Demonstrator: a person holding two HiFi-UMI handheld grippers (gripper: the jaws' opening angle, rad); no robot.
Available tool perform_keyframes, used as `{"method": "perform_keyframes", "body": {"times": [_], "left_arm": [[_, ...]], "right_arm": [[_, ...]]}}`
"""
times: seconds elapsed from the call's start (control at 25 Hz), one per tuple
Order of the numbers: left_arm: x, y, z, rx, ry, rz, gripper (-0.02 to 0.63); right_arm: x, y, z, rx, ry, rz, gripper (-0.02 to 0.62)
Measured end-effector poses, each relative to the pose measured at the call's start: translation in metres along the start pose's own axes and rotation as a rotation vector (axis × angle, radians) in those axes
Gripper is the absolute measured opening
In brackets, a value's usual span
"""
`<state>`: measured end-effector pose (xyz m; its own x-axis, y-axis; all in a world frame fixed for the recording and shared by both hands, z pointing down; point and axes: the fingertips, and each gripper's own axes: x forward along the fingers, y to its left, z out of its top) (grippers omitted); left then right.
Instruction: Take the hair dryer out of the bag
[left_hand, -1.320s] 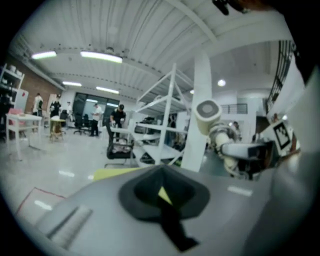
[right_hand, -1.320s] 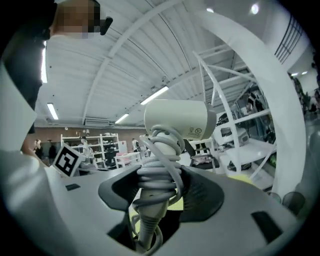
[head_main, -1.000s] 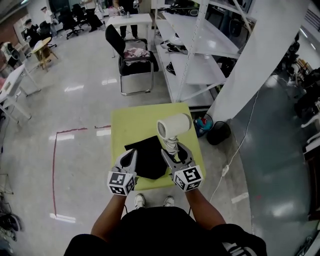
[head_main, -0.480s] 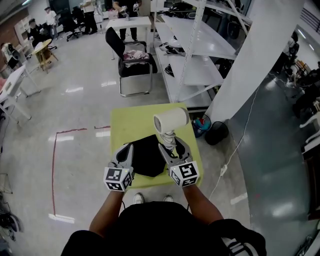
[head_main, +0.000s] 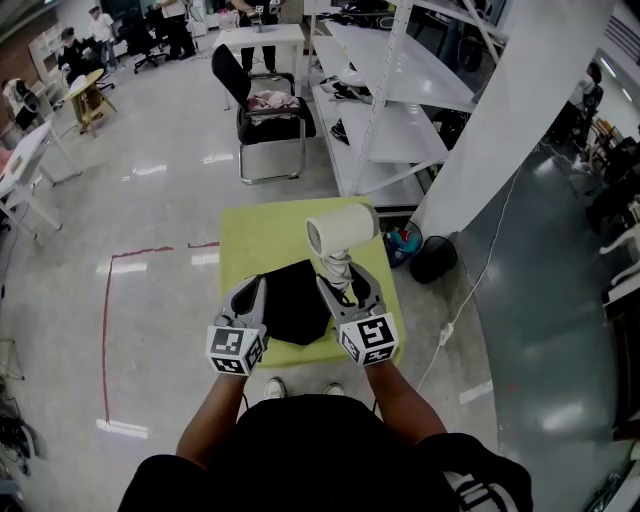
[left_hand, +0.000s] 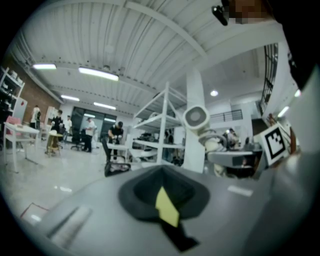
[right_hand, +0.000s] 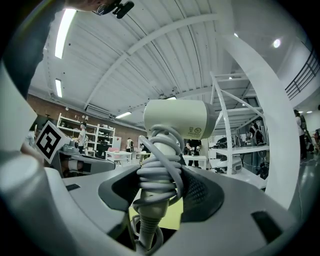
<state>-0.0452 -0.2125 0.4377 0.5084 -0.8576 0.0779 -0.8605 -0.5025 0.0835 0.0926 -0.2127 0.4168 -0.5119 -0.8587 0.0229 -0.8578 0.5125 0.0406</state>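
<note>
My right gripper (head_main: 345, 281) is shut on the cord-wrapped handle of the white hair dryer (head_main: 340, 232), which stands upright above the black bag (head_main: 295, 305). In the right gripper view the hair dryer (right_hand: 175, 119) rises between the pads of the right gripper (right_hand: 157, 195), its grey cord coiled round the handle. My left gripper (head_main: 258, 289) is at the bag's left edge, jaws shut. In the left gripper view a strip of the black bag (left_hand: 181, 239) hangs from the closed left gripper (left_hand: 165, 200), and the hair dryer (left_hand: 196, 117) shows at upper right. The bag lies on a yellow-green table (head_main: 260, 235).
A black chair (head_main: 270, 110) with pink cloth stands beyond the table. White shelving (head_main: 400, 90) and a white pillar (head_main: 510, 110) are at the right, with a black bin (head_main: 437, 262) by the table's right corner. Red tape (head_main: 108, 310) marks the floor at left.
Both grippers have risen slightly, the left one lifting the bag's edge a little. The right still holds the hair dryer upright; both grips are unchanged.
</note>
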Motion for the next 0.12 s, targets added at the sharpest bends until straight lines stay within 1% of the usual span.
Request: {"method": "perform_keyframes", "body": {"times": [0.12], "left_arm": [[-0.0003,0.0015,-0.0012,0.014,-0.005,0.015,0.006]], "right_arm": [[0.0001,-0.0001,-0.0028,-0.001,0.000,0.001,0.233]]}}
